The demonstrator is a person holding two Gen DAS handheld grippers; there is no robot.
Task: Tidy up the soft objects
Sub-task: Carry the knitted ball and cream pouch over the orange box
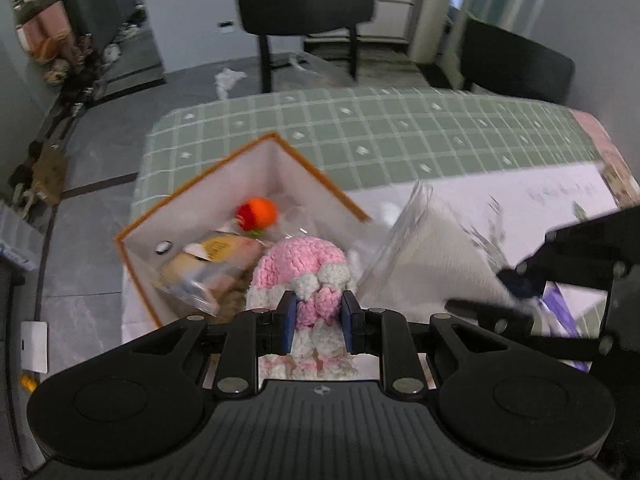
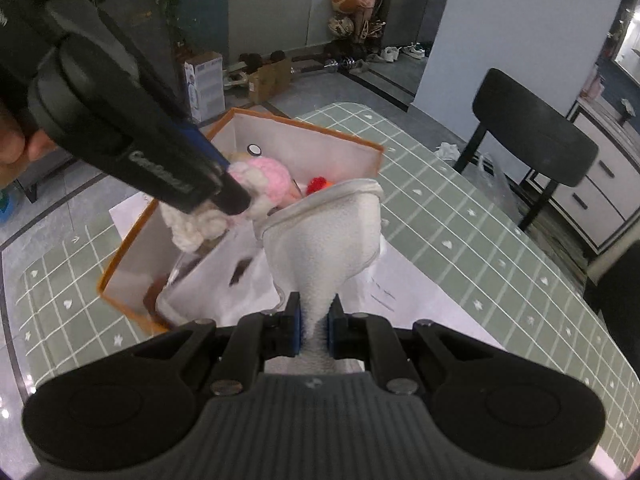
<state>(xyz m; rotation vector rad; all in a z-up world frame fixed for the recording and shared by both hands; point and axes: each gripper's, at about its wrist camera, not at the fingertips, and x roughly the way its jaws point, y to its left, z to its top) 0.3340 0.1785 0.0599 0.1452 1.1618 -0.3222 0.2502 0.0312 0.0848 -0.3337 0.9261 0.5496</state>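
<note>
My left gripper (image 1: 319, 320) is shut on a pink and white crocheted plush (image 1: 308, 276), held over the near corner of a white fabric storage box with orange trim (image 1: 320, 178). In the right wrist view the same plush (image 2: 256, 184) hangs from the left gripper above the box (image 2: 372, 148). My right gripper (image 2: 314, 322) is shut on a white fleecy soft item in clear wrap (image 2: 332, 236), held beside the box. Inside the box lie an orange and red plush ball (image 1: 258, 212) and a packaged soft item (image 1: 212, 264).
The box stands on white paper (image 1: 520, 200) over a green checked tablecloth (image 1: 400, 132). Two black chairs (image 1: 308, 4) (image 1: 516, 64) stand at the table's far side. Shoes, bags and cartons litter the floor along the wall (image 2: 348, 52).
</note>
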